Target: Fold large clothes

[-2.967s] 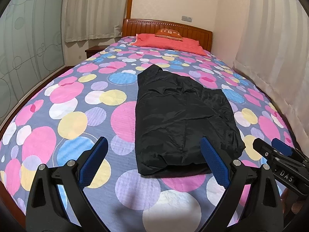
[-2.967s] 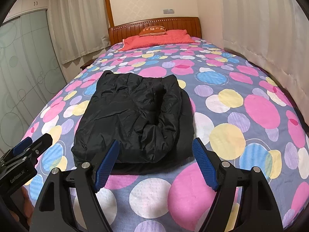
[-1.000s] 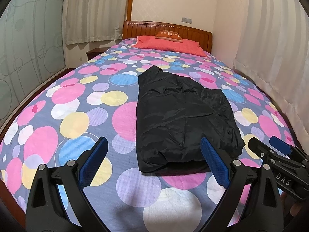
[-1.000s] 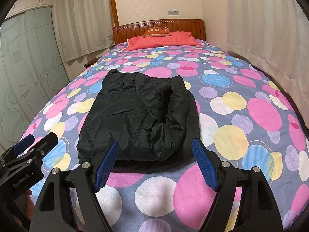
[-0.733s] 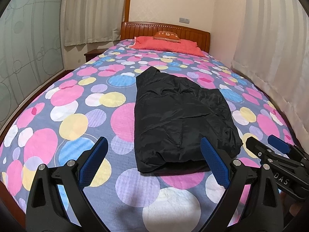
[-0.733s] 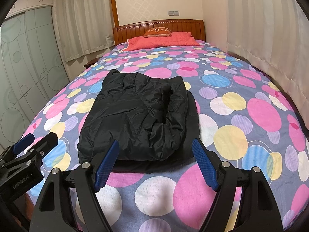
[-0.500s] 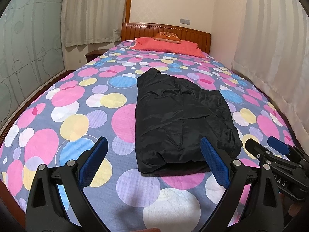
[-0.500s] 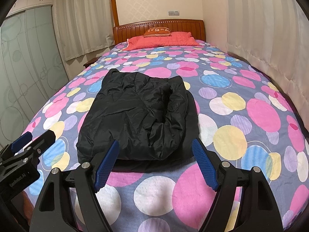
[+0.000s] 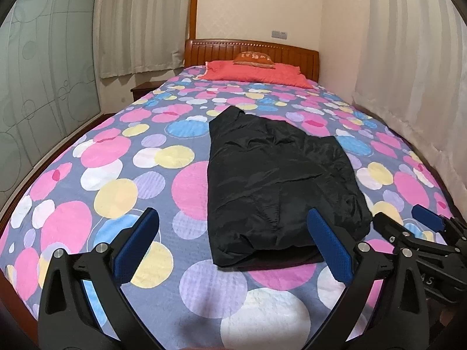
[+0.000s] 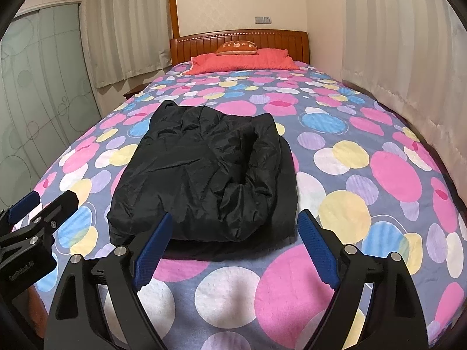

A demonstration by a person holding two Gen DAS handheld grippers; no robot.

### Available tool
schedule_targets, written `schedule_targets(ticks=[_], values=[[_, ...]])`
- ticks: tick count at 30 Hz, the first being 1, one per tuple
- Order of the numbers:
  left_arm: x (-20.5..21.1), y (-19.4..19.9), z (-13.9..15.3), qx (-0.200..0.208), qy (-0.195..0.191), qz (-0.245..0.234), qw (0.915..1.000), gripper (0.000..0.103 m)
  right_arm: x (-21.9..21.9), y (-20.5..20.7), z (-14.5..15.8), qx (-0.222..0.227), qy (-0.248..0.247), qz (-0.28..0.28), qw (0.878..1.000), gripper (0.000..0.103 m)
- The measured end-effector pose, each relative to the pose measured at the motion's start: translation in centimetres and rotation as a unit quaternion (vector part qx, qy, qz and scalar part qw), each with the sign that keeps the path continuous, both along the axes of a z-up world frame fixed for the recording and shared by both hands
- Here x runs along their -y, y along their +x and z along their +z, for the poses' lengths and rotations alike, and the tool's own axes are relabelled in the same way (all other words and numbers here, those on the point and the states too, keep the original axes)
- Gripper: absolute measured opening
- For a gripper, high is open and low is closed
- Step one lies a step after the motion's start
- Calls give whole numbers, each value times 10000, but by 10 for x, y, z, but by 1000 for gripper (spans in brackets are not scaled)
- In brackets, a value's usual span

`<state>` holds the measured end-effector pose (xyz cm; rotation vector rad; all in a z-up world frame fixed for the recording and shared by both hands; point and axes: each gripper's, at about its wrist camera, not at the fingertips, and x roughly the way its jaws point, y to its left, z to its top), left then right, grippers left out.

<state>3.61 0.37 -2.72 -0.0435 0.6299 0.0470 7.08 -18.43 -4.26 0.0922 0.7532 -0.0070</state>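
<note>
Your black jacket [image 9: 280,175] lies folded into a rough rectangle near the middle of the bed [image 9: 87,151], on the spotted bedspread [image 10: 379,175], with its near edge toward you and its far end toward the headboard [image 10: 239,40]. One side shows a rolled, puffy fold along the right of the bundle in the right wrist view. Your left gripper [image 9: 233,242] is held above the foot of the bed, fingers spread wide, nothing between them; the jacket's near left corner sits beyond the gap, not touched. Your right gripper [image 10: 233,242] is likewise held short of the jacket's near edge; its jaws have just been opening and now stand wide with nothing between them. A red pillow [image 9: 254,73] and a small orange cushion [image 9: 254,57] rest against the headboard, well apart from the jacket.
</note>
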Motion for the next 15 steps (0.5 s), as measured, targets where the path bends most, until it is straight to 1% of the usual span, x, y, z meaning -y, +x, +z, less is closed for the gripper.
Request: schedule_targets(ticks=[3,5,7,8,10,13,15], values=[[-2,4,-5,-77,10,113,9999,101,4,3,-5,-45,42,4,10000,86],[-6,7,-8,-95,-134,54,9998,101,5,4,-8,-70,61,12,10000,86],[-8,12,-10,-132,-199,-9,9997,101,4,6,-12,-99,73,13,9999,86],[-10,14,-12,-122,-171,25,9998,101,7,7,-13,-122,85,4,9999,86],[-17,20,-15,-89,-144,186,9997,101,13,10,-16,-151,102,-44,9998,86],[-34,34,-24,-267,-150,298,9991,101,29,13,-20,-153,116,-216,9996,86],[-56,46,-33,-361,-112,606,9974,101,46,16,-24,-180,110,-412,9989,86]])
